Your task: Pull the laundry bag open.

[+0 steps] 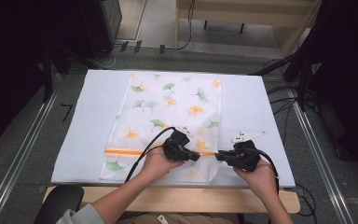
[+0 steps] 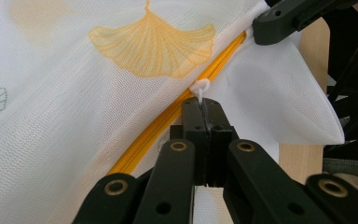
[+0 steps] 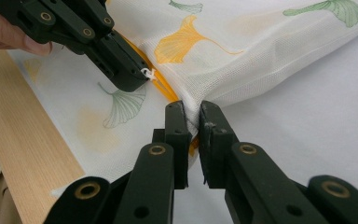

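A white mesh bag [image 1: 172, 107] printed with green and orange ginkgo leaves lies flat on the white mat. An orange zipper [image 1: 126, 151] runs across its near end. My left gripper [image 2: 206, 105] is shut on the small white zipper pull [image 2: 200, 87], close to the zipper's right end. In the high view the left gripper [image 1: 196, 155] points right, nearly tip to tip with my right gripper [image 1: 218, 156]. The right gripper [image 3: 192, 114] is shut on a pinched fold of the bag's edge at the zipper's end. The left gripper [image 3: 137, 77] and the pull [image 3: 148, 73] sit just beyond it.
The white mat [image 1: 88, 116] covers a wooden table whose front edge [image 1: 177, 198] shows near the person. Black cables trail from both grippers. A dark chair [image 1: 58, 203] stands at the bottom left, metal rails [image 1: 23, 149] flank the table, and dark equipment lines both sides.
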Motion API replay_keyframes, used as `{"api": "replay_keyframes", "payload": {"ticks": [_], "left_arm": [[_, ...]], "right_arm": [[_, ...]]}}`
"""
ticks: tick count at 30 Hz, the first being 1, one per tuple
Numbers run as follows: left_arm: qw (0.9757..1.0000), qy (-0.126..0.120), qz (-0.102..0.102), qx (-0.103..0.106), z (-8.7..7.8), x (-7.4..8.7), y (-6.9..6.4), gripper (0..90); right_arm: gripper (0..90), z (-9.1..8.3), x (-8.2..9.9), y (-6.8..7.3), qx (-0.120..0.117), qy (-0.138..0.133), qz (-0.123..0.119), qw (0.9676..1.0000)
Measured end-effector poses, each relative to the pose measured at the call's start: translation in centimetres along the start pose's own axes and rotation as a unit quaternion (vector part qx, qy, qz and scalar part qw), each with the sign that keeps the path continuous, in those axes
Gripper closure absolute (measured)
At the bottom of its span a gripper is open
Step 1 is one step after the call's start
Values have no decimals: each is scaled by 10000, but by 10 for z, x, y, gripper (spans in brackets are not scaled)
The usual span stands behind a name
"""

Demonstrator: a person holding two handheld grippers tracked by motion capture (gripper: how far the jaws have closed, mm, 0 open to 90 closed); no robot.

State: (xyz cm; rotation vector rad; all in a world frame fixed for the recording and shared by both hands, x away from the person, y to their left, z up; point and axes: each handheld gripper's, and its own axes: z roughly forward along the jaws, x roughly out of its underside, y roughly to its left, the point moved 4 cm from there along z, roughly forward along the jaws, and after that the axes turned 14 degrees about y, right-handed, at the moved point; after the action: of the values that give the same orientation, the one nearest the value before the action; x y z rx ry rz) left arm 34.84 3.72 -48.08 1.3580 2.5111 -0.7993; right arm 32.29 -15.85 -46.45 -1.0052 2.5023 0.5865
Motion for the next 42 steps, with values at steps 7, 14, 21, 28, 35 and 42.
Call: {"api": "replay_keyframes", "payload": {"ticks": [7, 14, 21, 28, 35, 42], "left_arm": [[10000, -13, -26, 18, 0, 0, 2, 900], [10000, -27, -55, 66, 1, 1, 3, 900], [9999, -36, -72, 75, 2, 2, 4, 900], [9999, -3, -116, 87, 3, 3, 7, 900], [9997, 16, -247, 93, 0, 7, 13, 900], [9989, 0, -471, 20, -8, 18, 24, 900]], "right_arm": [[850, 0, 0, 0, -13, -31, 21, 10000], [850, 0, 0, 0, -17, -13, 18, 10000], [850, 1, 0, 1, -36, -7, -2, 10000], [850, 1, -1, 3, -44, 0, -50, 10000], [850, 0, -1, 2, -39, -5, -20, 10000], [849, -2, -2, -2, -33, -33, -36, 10000]]}}
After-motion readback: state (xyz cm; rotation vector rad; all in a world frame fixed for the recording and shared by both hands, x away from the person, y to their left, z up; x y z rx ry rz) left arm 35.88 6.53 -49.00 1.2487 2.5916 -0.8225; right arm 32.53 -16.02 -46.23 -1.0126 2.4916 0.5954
